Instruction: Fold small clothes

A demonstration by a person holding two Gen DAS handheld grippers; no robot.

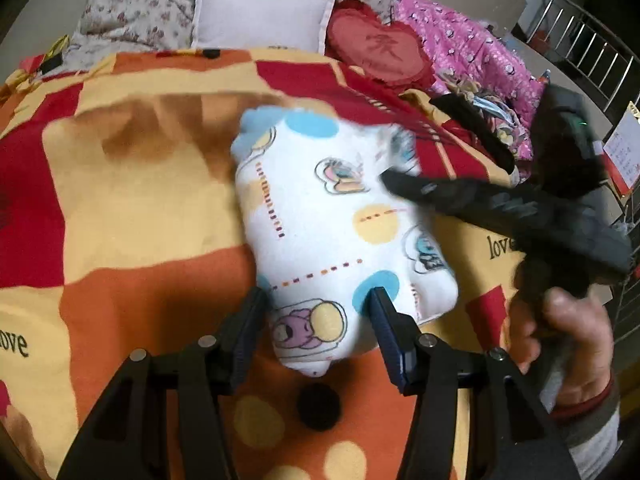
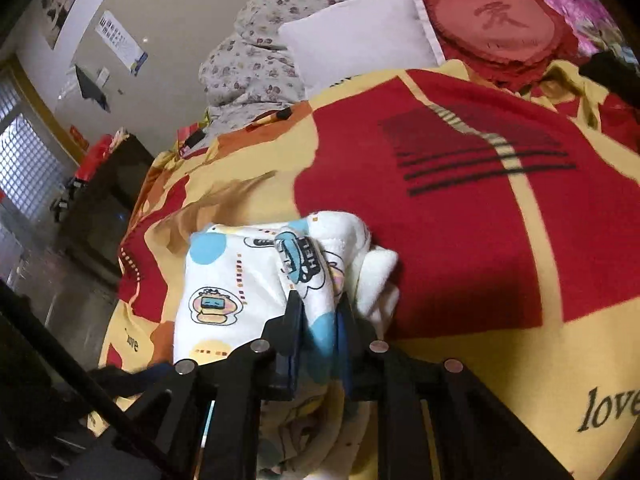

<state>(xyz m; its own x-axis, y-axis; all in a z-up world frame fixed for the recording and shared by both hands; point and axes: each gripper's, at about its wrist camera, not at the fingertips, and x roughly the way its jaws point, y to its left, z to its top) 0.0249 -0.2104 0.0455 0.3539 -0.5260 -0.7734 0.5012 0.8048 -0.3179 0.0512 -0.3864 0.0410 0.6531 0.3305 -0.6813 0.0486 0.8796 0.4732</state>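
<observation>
A small white garment (image 1: pixel 320 216) with cartoon prints and blue and yellow dots lies folded into a compact bundle on the red, orange and yellow blanket (image 1: pixel 120 200). My left gripper (image 1: pixel 318 300) is open, its fingers astride the bundle's near edge. My right gripper (image 2: pixel 318 304) is shut on a fold of the garment (image 2: pixel 240 280) at its right side. In the left wrist view the right gripper (image 1: pixel 396 182) comes in from the right, blurred, its tip on the cloth, held by a hand (image 1: pixel 560 340).
A white pillow (image 1: pixel 260 14), a red heart cushion (image 1: pixel 380 50), a floral quilt (image 1: pixel 132 4) and pink bedding (image 1: pixel 472 36) lie at the bed's head. Dark clothes (image 1: pixel 472 124) lie at the right. A dark cabinet (image 2: pixel 100 200) stands left of the bed.
</observation>
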